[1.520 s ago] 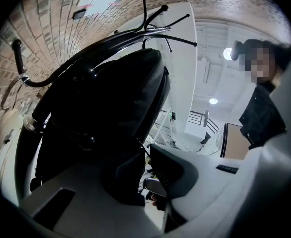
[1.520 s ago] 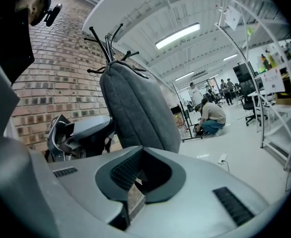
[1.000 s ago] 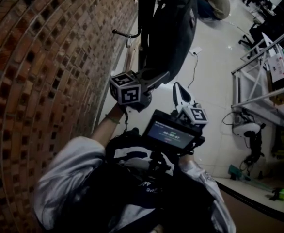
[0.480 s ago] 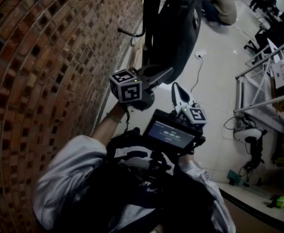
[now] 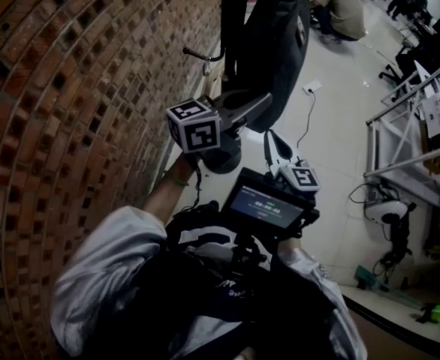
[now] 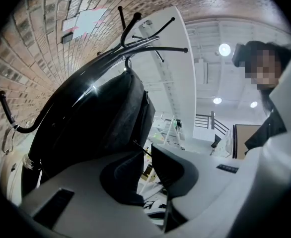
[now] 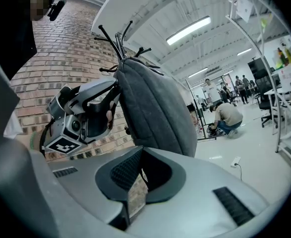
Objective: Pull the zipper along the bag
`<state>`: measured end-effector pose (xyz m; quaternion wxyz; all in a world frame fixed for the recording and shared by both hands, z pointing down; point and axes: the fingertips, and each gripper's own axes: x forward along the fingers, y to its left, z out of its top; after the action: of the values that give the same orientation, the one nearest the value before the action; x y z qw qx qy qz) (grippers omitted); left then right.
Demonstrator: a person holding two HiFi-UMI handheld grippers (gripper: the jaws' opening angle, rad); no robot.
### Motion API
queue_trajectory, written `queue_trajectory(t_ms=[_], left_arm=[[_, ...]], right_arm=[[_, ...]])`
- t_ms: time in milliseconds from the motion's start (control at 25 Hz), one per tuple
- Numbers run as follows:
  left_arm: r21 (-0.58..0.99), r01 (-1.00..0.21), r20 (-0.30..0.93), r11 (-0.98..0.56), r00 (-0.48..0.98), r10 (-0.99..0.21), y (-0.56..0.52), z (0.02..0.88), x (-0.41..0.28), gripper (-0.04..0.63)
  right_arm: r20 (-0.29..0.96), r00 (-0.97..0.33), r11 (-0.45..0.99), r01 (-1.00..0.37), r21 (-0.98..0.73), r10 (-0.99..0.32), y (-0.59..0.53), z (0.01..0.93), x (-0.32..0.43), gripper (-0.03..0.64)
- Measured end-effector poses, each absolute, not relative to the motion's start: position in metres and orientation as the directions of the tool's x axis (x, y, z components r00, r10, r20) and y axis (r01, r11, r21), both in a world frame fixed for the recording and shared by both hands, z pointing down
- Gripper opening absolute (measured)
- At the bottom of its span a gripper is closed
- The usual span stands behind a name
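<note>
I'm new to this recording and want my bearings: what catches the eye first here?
A dark grey backpack hangs from a black coat stand beside a red brick wall. The left gripper reaches up to the backpack's lower edge, while the right gripper sits just below it, jaws apart and empty.
</note>
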<state>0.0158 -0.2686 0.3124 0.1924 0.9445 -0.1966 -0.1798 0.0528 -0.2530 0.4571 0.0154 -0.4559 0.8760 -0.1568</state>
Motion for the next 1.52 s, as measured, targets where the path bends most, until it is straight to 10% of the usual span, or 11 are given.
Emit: queue_trajectory(t_ms=[1520], left_arm=[[0.423, -0.398, -0.174, -0.814, 0.846, -0.503, -0.287, 0.249, 0.004, 0.058]], right_arm=[[0.104, -0.622, 0.571, -0.762, -0.305, -0.776, -0.253, 0.457, 0.04, 0.0]])
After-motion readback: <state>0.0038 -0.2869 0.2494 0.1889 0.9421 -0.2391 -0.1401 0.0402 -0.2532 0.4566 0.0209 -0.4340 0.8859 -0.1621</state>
